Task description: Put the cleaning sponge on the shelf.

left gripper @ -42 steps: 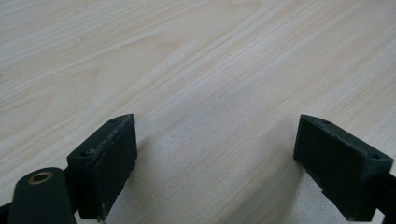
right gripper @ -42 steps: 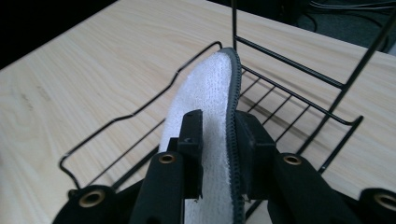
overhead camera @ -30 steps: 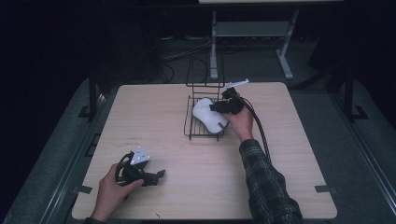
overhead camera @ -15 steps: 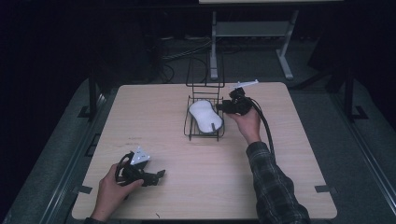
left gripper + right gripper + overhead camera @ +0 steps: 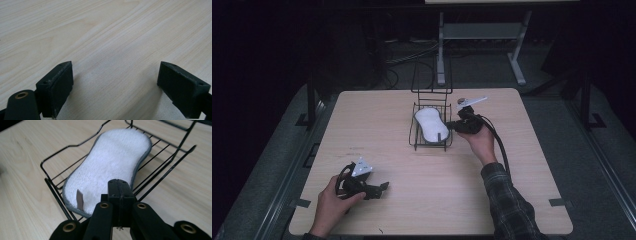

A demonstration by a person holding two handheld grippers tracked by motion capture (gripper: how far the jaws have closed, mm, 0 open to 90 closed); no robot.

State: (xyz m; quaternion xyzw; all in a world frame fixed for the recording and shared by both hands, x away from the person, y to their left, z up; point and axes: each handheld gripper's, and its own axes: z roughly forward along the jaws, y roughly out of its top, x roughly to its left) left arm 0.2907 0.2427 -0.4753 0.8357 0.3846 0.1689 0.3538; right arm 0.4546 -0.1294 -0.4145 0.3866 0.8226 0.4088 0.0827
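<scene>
The sponge (image 5: 431, 124) lies flat in the wire rack (image 5: 414, 134) at the table's (image 5: 377, 125) twelve o'clock, while the right claw (image 5: 449, 124), just snapped together empty, sits at its three o'clock, apparently finished with it.

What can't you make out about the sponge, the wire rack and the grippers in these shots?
- White sponge: underside hidden, lying flat in the wire rack; near edge covered by the right gripper in the right gripper view.
- Sponge tag: print too small.
- Left gripper: body cut off in the left gripper view.
</scene>
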